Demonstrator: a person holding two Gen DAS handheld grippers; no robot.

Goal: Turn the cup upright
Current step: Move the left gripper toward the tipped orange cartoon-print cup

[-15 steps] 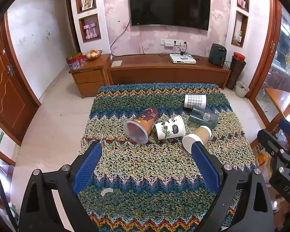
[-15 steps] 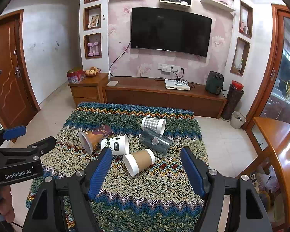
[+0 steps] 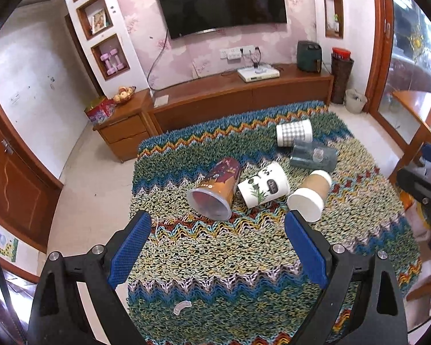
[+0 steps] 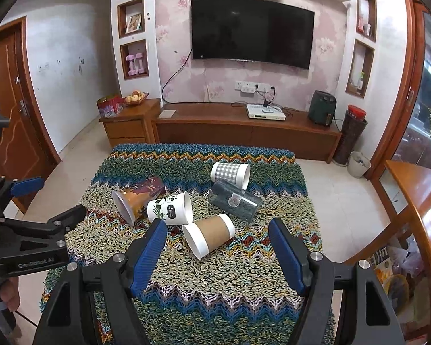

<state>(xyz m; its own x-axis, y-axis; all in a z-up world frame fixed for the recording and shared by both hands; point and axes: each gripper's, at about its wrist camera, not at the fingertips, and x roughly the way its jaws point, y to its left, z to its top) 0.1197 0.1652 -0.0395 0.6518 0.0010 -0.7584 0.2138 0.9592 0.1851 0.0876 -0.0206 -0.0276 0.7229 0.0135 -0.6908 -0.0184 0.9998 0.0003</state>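
Note:
Several cups lie on their sides on the knitted zigzag cloth: an orange and maroon cup, a white panda cup, a brown sleeved cup, a dark teal cup and a checked cup. My left gripper is open and empty, just short of the orange cup's mouth. My right gripper is open and empty, with the brown cup between and just beyond its fingertips.
The cloth covers a table with its edges close on both sides. A wooden TV cabinet stands behind it. A wooden side table is at the right. A small white scrap lies on the cloth near the front.
Both grippers have moved a little forward toward the cups; the left view has tilted. No cup has moved.

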